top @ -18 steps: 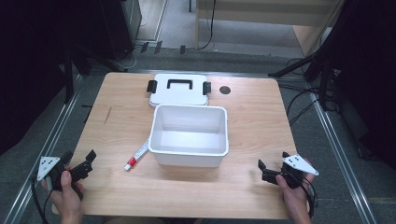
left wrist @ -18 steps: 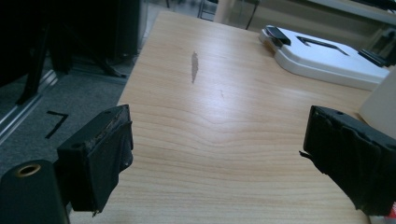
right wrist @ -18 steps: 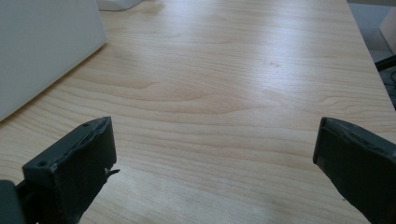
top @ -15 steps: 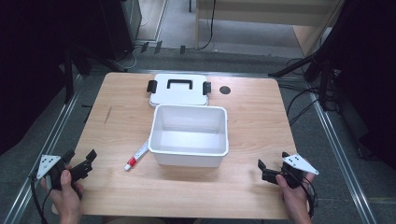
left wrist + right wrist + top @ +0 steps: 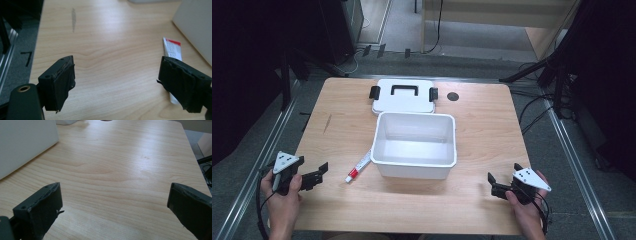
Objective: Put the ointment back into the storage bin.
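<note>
- Two grippers in my hands, both low at the near edge of the light wooden surface (image 5: 482,120), one at each corner.
- My left gripper (image 5: 319,172) has its fingers (image 5: 58,82) wide apart, nothing between them, just bare wood.
- The thing nearest it is a small white tube with a red cap end (image 5: 357,168), lying flat on the surface, just beside the front-left corner of the open white rectangular plastic box (image 5: 414,162). From above I can't tell if tube and box touch.
- In the left gripper view the tube (image 5: 172,50) runs partly behind one finger, with the box wall (image 5: 195,22) close by.
- My right gripper (image 5: 493,184) is spread wide too, fingers (image 5: 40,207) holding nothing, pointing across open wood with the box side (image 5: 25,142) off towards one corner.
- The box sits mid-surface, nothing visible inside it.
- Its flat white lid with a black handle and black side clips (image 5: 403,96) lies right behind it at the far edge, with a small dark round hole (image 5: 453,96) in the surface next to the lid.
</note>
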Available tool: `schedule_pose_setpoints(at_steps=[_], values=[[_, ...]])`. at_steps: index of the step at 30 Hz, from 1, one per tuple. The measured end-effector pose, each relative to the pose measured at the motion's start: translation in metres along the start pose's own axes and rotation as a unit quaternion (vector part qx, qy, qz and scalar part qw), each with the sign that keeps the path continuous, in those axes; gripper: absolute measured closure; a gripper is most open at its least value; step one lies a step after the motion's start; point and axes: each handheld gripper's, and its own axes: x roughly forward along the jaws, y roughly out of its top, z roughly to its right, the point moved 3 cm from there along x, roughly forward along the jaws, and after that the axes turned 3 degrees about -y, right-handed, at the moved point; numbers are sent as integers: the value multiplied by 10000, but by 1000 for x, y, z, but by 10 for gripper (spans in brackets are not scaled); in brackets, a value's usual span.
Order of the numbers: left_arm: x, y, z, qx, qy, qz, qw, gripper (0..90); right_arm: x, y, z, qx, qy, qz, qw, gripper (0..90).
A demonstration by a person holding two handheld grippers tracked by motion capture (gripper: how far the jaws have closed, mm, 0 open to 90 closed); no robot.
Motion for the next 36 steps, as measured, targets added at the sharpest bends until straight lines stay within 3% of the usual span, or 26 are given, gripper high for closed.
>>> schedule_pose_setpoints(at_steps=[1, 2, 3, 5, 6, 11, 14, 19, 20, 21, 22, 25, 26, 31, 34, 36], values=[[1, 3, 2, -6, -21, -222, 9998, 146, 0, 0, 0, 19, -4, -12, 10000, 0], [1, 9, 6, -19, -102, -601, 9981, 147, 0, 0, 0, 30, 7, -23, 10000, 0], [1, 9, 6, -19, -102, -601, 9981, 147, 0, 0, 0, 30, 7, -23, 10000, 0], [0, 20, 11, 102, -51, -980, 9951, 148, 0, 0, 0, -4, 24, -30, 10000, 0], [0, 20, 11, 102, -51, -980, 9951, 148, 0, 0, 0, -4, 24, -30, 10000, 0], [3, 30, 15, 265, -69, -1530, 9879, 148, 0, 0, 0, -14, 71, -43, 10000, 0], [6, 32, 18, 379, -178, -1983, 9792, 149, 0, 0, -1, 4, 80, -71, 9999, 0], [11, 36, 26, 601, -270, -2522, 9654, 149, 1, 0, -1, -16, 92, -96, 9999, 0], [15, 38, 31, 693, -316, -2751, 9584, 148, 1, 0, -1, -32, 90, -106, 9999, 0], [15, 38, 31, 693, -316, -2751, 9584, 148, 1, 0, -1, -32, 90, -106, 9999, 0], [17, 38, 33, 767, -305, -2850, 9550, 148, 1, 0, -1, -39, 90, -107, 9999, 0], [24, 41, 43, 906, -324, -3250, 9408, 148, 1, 0, -2, -39, 99, -132, 9999, 0], [25, 41, 45, 913, -340, -3310, 9386, 148, 1, 0, -2, -48, 101, -141, 9998, 0], [33, 44, 53, 904, -494, -3433, 9335, 166, 1, -1, -2, -84, 109, -149, 9998, 0], [40, 45, 57, 951, -486, -3516, 9300, 203, 1, -1, -2, -87, 115, -147, 9998, 0], [44, 46, 59, 1034, -500, -3651, 9238, 244, 1, -1, -2, -90, 119, -152, 9998, 0]])
